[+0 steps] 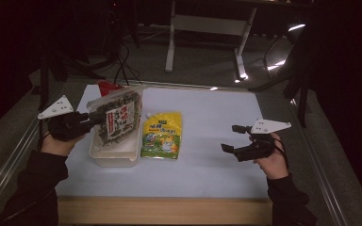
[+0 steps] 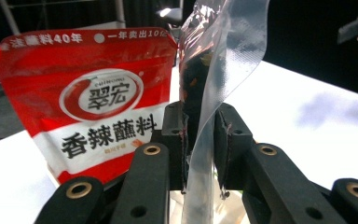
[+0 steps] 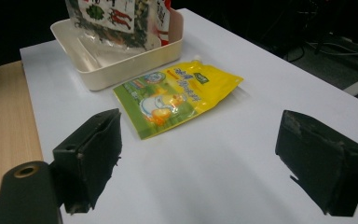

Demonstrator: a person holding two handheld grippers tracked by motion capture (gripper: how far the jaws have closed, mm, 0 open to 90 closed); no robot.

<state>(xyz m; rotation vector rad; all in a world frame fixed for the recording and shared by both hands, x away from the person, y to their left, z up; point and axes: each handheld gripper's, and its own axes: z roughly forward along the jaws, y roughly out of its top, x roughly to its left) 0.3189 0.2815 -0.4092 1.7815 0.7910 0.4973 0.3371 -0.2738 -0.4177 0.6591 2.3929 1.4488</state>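
The left hand-held gripper pinches the clear bag by its thin edge, upright over the tub beside a red pouch. The film could slip. The right hand-held gripper gapes wide, holding nothing, near the yellow pouch.

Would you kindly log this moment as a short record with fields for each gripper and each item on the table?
left gripper: shut on the clear plastic packet of dark dried food, held upright over the bin
right gripper: open, holding nothing
cream rectangular plastic bin: on the white table
red and white seasoning pouch: upright in the bin
yellow and green spouted pouch: flat, beside the bin
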